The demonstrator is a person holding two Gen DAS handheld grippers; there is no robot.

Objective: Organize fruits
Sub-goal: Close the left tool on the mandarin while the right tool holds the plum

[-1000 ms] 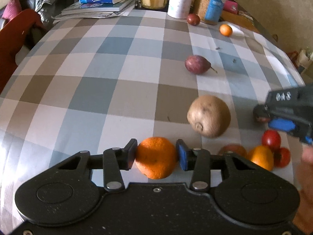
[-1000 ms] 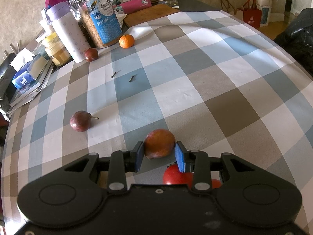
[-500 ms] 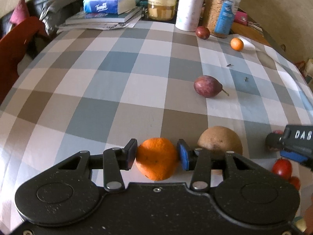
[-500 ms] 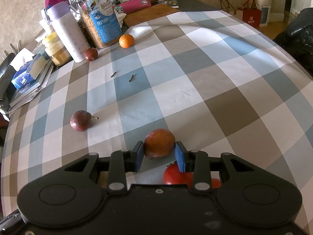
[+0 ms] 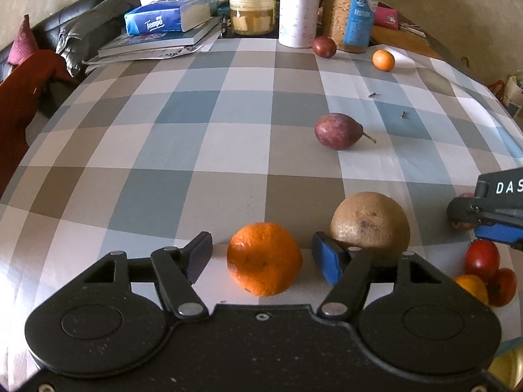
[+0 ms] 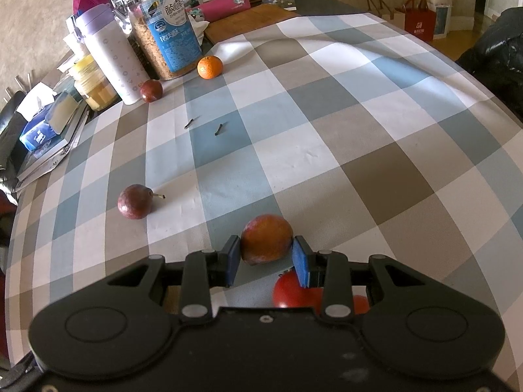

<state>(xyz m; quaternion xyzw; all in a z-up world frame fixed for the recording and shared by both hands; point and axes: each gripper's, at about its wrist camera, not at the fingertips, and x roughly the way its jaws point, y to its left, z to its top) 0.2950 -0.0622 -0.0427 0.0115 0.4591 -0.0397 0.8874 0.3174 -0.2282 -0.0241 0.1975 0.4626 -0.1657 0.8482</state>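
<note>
In the left wrist view a large orange rests on the checked tablecloth between the jaws of my left gripper, which are opening with gaps on both sides of the fruit. Just right of it lies a round brown fruit. My right gripper is shut on a reddish-orange fruit, above red tomatoes. The same gripper shows at the right edge of the left wrist view, over tomatoes and a small orange.
A purple passion fruit lies mid-table, another and a small tangerine at the far side. A white bottle, jars, a tissue pack and books crowd the far edge. Two small dark bits lie on the cloth.
The left gripper's jaws have spread apart and let go of the large orange, which now sits on the cloth beside the brown fruit. The right gripper has not moved.
</note>
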